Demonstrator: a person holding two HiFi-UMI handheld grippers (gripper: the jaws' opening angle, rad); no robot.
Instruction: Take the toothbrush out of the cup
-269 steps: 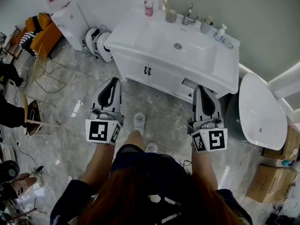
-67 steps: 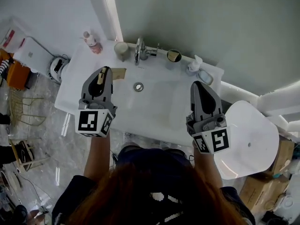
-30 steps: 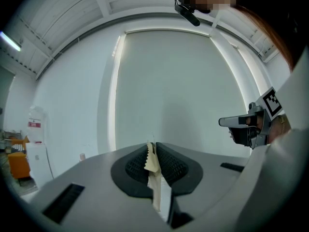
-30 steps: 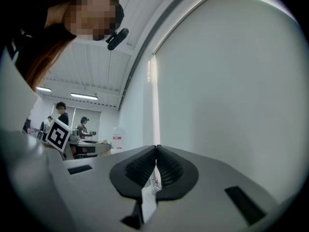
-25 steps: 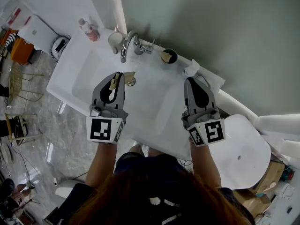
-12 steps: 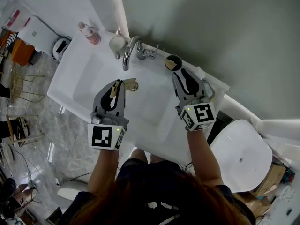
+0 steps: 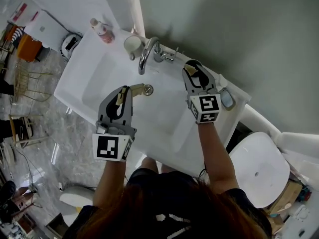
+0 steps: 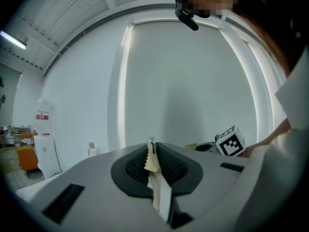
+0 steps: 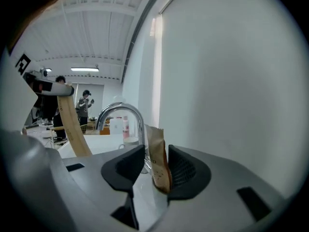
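A dark cup (image 7: 191,62) stands on the back ledge of the white sink (image 7: 99,78), right of the faucet (image 7: 148,54). My right gripper (image 7: 191,67) reaches over it and hides most of it. Its jaws are opening. A brown paper-wrapped toothbrush (image 9: 158,158) stands upright between them. It leans on the right-hand pad with a gap to the other. My left gripper (image 7: 123,89) hovers over the basin, shut on a thin tan paper-wrapped strip (image 7: 137,89). The same strip (image 8: 153,166) shows pinched in the left gripper view.
A white cup (image 7: 132,45) and a pink-capped bottle (image 7: 101,30) stand left of the faucet. A soap dish (image 7: 227,99) lies at the sink's right end. The wall rises directly behind the ledge. A white toilet lid (image 7: 256,168) is at the lower right.
My right gripper has travelled from over the basin's right side up to the dark cup at the back ledge, and its jaws have spread. The left gripper has barely shifted.
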